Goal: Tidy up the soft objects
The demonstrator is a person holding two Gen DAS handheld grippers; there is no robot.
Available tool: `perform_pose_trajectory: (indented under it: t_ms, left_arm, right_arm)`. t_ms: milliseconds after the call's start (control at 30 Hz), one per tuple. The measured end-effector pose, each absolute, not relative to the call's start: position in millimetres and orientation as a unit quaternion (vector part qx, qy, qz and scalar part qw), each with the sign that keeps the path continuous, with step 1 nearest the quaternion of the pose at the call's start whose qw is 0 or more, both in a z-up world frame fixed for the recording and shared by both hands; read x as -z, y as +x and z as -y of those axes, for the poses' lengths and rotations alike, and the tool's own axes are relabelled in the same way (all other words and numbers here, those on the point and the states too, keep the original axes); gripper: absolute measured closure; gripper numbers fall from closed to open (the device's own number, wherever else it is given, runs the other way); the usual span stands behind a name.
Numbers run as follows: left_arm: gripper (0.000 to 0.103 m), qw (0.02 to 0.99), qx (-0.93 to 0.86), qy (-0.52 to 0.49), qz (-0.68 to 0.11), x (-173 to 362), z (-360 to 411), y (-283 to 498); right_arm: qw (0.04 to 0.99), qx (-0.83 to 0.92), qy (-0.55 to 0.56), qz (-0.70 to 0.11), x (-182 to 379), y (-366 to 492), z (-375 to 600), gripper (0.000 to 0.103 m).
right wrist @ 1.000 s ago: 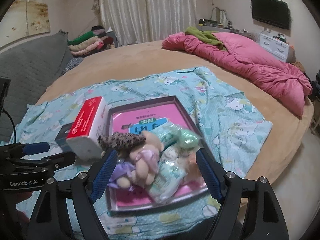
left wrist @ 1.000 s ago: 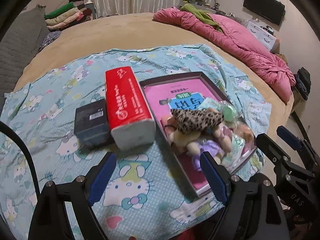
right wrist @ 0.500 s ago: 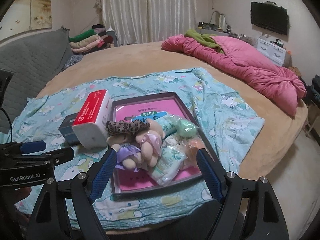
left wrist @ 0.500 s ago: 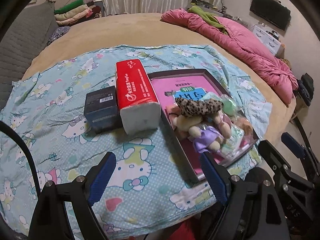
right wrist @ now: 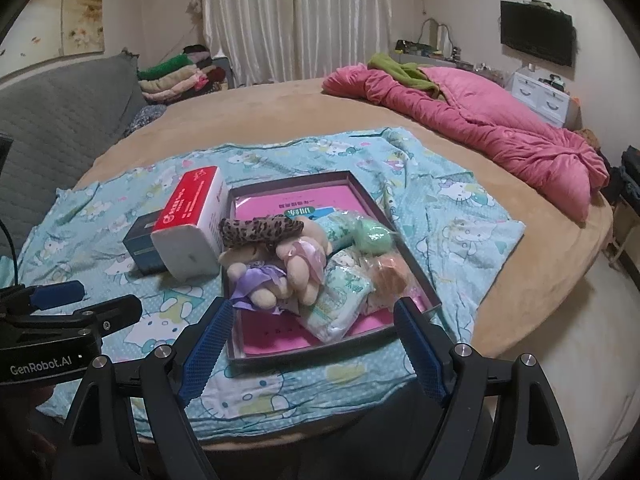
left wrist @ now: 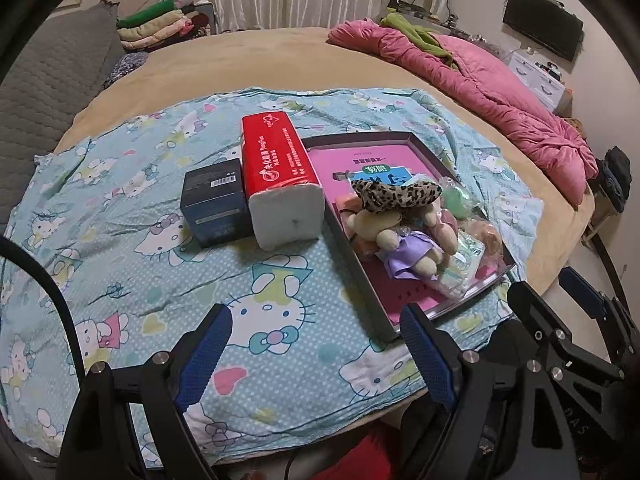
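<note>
Tissue pack [left wrist: 280, 176] beside toy-filled tray [right wrist: 416, 280] (dark box [left wrist: 214, 208] alongside), left claw [left wrist: 316, 356] apart, right claw [right wrist: 316, 344] apart.

"What's piled in that shallow box [right wrist: 372, 204] near the bed's front edge?"

"Soft things, all heaped at its near right end. A leopard-print band [right wrist: 260, 230] lies across the top of a tan plush doll in a purple dress [right wrist: 260, 280]. Beside them sit a pale green puff [right wrist: 374, 236], an orange one [right wrist: 390, 276] and a wrapped tissue pack [right wrist: 340, 300], touching."
</note>
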State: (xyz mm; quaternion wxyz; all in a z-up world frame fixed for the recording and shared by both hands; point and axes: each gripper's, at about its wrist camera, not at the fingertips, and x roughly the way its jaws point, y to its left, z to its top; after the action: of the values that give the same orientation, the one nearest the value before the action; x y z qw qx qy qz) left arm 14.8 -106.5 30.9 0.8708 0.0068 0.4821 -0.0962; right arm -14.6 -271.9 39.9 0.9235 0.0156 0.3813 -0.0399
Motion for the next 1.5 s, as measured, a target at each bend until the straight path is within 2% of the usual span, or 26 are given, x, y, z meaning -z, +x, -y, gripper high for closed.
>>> perform_pose_trajectory:
  t_ms: [1500]
  left_arm:
    - [0.018,0.863,0.086,0.021,-0.497,-15,102,11]
  right_arm:
    - [0.914,0.038,0.033,-0.403,-29,-11,276,0.019]
